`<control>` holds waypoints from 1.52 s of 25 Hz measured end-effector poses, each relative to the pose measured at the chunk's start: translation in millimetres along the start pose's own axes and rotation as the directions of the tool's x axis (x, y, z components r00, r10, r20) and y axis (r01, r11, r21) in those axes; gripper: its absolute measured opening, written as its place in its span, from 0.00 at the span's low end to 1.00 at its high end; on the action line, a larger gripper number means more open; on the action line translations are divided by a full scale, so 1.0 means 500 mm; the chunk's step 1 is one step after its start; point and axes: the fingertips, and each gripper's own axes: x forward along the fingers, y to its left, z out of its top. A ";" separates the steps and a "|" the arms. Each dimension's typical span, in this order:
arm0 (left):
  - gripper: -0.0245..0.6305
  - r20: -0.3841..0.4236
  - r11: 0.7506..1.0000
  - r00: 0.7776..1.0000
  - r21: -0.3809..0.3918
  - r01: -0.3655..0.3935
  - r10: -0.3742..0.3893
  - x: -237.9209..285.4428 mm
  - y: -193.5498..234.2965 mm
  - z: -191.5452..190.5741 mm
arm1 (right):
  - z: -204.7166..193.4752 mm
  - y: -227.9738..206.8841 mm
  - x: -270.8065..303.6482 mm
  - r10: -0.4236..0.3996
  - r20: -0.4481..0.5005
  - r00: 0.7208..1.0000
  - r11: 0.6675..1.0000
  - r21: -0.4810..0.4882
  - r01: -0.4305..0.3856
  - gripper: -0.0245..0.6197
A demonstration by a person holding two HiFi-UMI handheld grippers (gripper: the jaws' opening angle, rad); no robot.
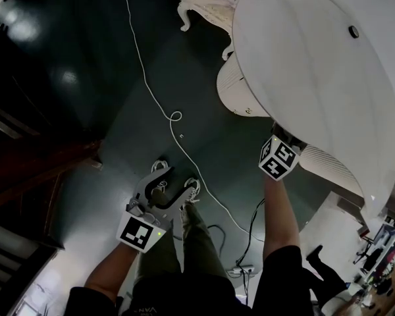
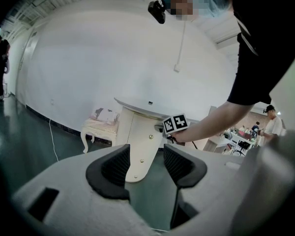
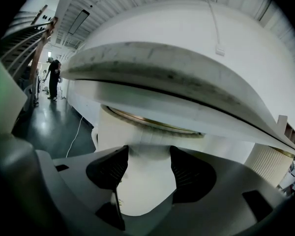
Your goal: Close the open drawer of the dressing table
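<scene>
The white dressing table (image 1: 316, 64) fills the upper right of the head view, its oval top (image 3: 187, 82) overhanging a curved pedestal (image 2: 137, 146) with small gold knobs. A rounded part (image 1: 236, 87) juts out from under the top, with a knob on its front. My right gripper (image 1: 278, 155) reaches in beneath the table edge, and its tips are hidden there. In the right gripper view it (image 3: 148, 163) stands open, with the white front (image 3: 147, 181) close up and filling the gap. My left gripper (image 1: 174, 183) hangs lower left, away from the table, open and empty (image 2: 146, 163).
A cream stool (image 1: 201, 5) with carved legs stands beside the table by the white wall. A white cable (image 1: 151, 91) runs across the dark glossy floor. A person (image 3: 54, 77) stands far off down the hall. Desks and chairs (image 1: 375, 268) show at lower right.
</scene>
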 end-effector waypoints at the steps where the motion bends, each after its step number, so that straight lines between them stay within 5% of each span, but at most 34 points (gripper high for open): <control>1: 0.37 -0.001 1.000 1.000 0.001 0.001 -0.001 0.001 -0.001 0.001 | 0.000 0.002 -0.001 0.004 0.002 1.000 1.000 -0.002 -0.004 0.46; 17: 0.37 0.017 0.998 0.999 0.048 0.047 -0.047 0.024 -0.055 0.047 | -0.037 0.009 -0.065 0.136 -0.073 0.988 0.991 0.026 -0.135 0.48; 25: 0.37 0.035 0.994 0.998 0.097 0.054 -0.057 0.010 -0.092 0.084 | -0.053 0.013 -0.167 0.182 -0.093 0.979 0.976 0.135 -0.169 0.48; 38: 0.37 0.076 0.985 0.994 0.163 0.061 -0.074 -0.030 -0.159 0.179 | 0.069 0.001 -0.370 0.250 -0.002 0.968 0.948 0.202 -0.245 0.18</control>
